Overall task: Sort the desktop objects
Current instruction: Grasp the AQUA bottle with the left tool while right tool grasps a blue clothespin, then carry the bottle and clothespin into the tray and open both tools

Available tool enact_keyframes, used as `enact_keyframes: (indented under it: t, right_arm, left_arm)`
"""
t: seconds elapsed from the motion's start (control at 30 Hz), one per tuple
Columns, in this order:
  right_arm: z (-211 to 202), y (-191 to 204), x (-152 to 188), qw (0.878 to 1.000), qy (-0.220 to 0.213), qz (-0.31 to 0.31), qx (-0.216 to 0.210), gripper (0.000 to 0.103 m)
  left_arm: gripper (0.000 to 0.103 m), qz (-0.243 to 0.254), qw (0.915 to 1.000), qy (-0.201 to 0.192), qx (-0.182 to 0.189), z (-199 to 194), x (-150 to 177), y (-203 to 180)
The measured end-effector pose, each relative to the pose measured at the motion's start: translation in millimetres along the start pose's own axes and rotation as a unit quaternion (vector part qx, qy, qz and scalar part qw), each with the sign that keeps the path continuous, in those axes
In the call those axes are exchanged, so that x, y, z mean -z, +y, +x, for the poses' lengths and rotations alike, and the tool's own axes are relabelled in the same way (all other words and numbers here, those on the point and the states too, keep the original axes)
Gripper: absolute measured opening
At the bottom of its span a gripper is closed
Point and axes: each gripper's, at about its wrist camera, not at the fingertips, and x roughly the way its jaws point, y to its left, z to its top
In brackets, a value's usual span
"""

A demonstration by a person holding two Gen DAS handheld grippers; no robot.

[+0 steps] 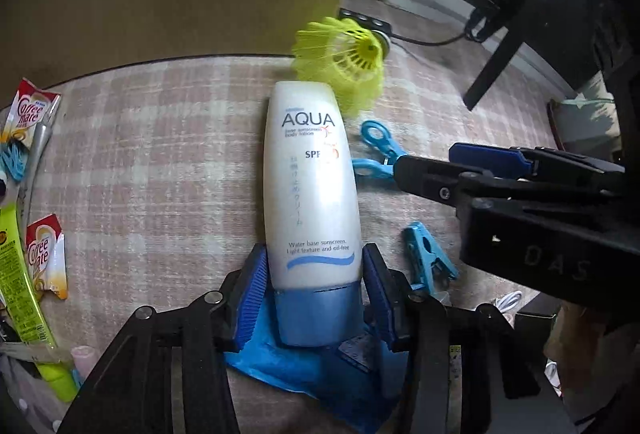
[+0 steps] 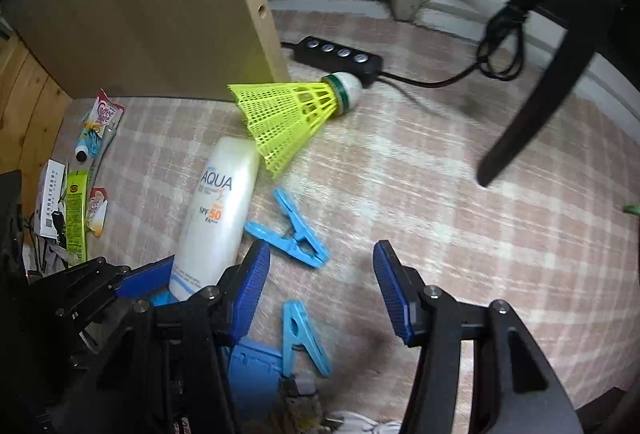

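Note:
My left gripper (image 1: 314,280) is shut on a white AQUA sunscreen tube (image 1: 310,178), gripping it just above its blue cap; the tube points away from me over the checked cloth. The tube also shows in the right wrist view (image 2: 218,214). A yellow shuttlecock (image 1: 344,62) lies past the tube's far end, also seen in the right wrist view (image 2: 292,114). My right gripper (image 2: 320,290) is open and empty, to the right of the tube. Two blue clothes pegs (image 2: 296,234) (image 2: 302,334) lie by its left finger.
Coffee-mate sachets (image 1: 34,114), a yellow-green tube (image 1: 20,282) and small packets lie at the left. A wooden board (image 2: 160,2) stands at the back. A black power strip (image 2: 340,54) with cable lies behind the shuttlecock. A blue packet (image 1: 280,362) lies under the left gripper.

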Motion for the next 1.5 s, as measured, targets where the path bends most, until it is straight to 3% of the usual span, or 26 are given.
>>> enact_keyframes:
  t: [0.17, 0.3, 0.37, 0.43, 0.8, 1.03, 1.5]
  right_arm:
    - [10, 9, -4, 1.000, 0.003, -0.011, 0.007, 0.052]
    - [16, 11, -6, 1.000, 0.006, -0.020, 0.018, 0.043]
    - [16, 8, -8, 1.000, 0.006, -0.015, 0.020, 0.035]
    - [16, 5, -10, 0.999, 0.004, -0.009, 0.032, 0.019]
    - [5, -3, 8, 1.000, -0.007, 0.017, 0.023, 0.019]
    - [-39, -12, 36, 0.999, -0.028, 0.030, 0.012, 0.019]
    - [-138, -46, 128, 0.994, -0.081, 0.072, 0.011, 0.019]
  left_arm:
    - [0.045, 0.003, 1.0000, -0.002, -0.007, 2, 0, -1]
    - [0.046, -0.011, 0.9999, -0.005, -0.007, 5, -7, -2]
    - [0.044, -0.011, 0.9999, -0.009, -0.006, 6, -11, -3]
    - [0.044, -0.001, 0.9999, -0.013, -0.011, 8, -13, -5]
    - [0.044, -0.014, 0.9997, -0.017, 0.011, 1, -1, -3]
    - [0.044, -0.013, 0.9987, -0.029, 0.039, -26, 12, -17]
    - [0.044, 0.068, 0.9933, -0.053, 0.076, -99, 49, -90]
